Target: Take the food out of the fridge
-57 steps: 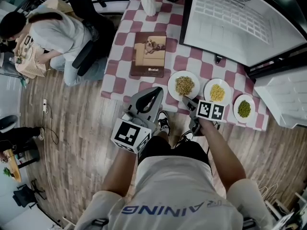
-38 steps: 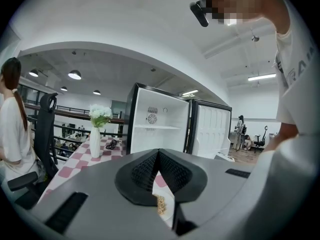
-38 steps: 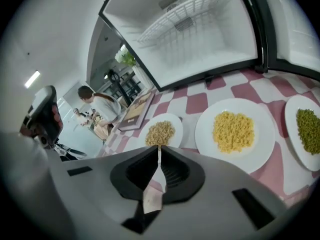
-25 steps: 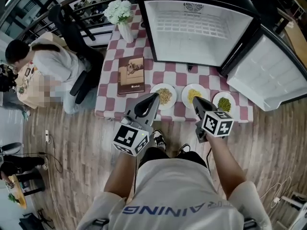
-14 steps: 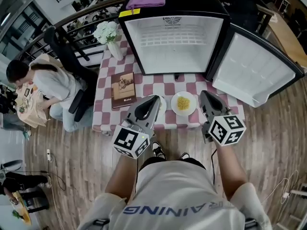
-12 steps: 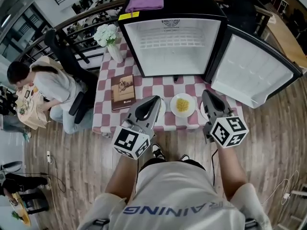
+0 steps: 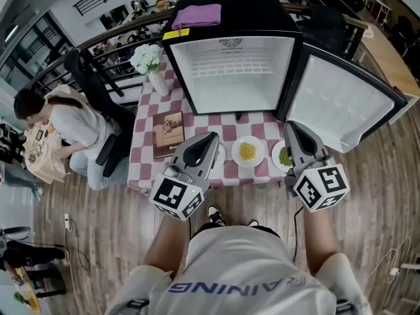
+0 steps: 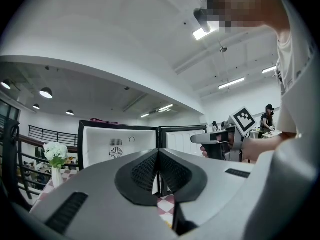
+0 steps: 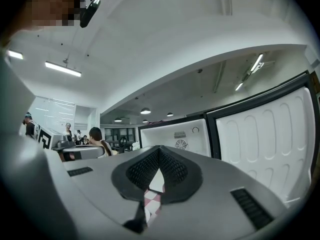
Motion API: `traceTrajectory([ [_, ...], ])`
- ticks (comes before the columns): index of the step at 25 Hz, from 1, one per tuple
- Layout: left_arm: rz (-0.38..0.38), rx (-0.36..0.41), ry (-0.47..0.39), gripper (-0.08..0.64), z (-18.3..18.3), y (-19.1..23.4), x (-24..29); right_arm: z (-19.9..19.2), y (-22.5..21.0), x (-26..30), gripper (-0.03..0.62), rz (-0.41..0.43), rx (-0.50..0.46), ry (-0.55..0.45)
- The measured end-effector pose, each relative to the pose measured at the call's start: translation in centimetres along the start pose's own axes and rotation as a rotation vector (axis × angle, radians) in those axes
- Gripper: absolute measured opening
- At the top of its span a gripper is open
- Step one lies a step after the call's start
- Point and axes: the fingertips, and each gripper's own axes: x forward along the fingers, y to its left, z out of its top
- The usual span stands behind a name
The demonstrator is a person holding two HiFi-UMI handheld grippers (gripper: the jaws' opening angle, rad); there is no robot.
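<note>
The small black fridge [image 7: 230, 71] stands open on the checkered table [image 7: 147, 166], its white inside bare, its door [image 7: 341, 100] swung right. In front of it sit a plate of yellow food [image 7: 247, 151] and a plate of green food [image 7: 283, 156]. A third plate [image 7: 220, 153] is mostly hidden behind my left gripper [image 7: 211, 136]. Both grippers are held level above the table's near edge. The left gripper [image 8: 159, 151] is shut on nothing. My right gripper [image 7: 293, 126] is also shut and empty, as the right gripper view [image 9: 160, 148] shows.
A book [image 7: 168, 134] and a vase of white flowers [image 7: 149, 61] are on the table's left part. A purple cloth [image 7: 197, 15] lies on the fridge top. A seated person [image 7: 56, 126] and a black chair [image 7: 98, 97] are at the left, on the wooden floor.
Both grippers have come up and back from the table, the right one from the plates. The view has pulled back, so the whole fridge and door show. The green plate is in sight again.
</note>
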Motion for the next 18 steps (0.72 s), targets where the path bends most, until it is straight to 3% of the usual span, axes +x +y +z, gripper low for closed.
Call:
traceTrajectory([
  [18, 0.0, -0.003, -0.004, 0.006, 0.0, 1.1, 0.0, -0.3, 0.7, 1.8, 0.02, 0.016, -0.008, 0.021],
])
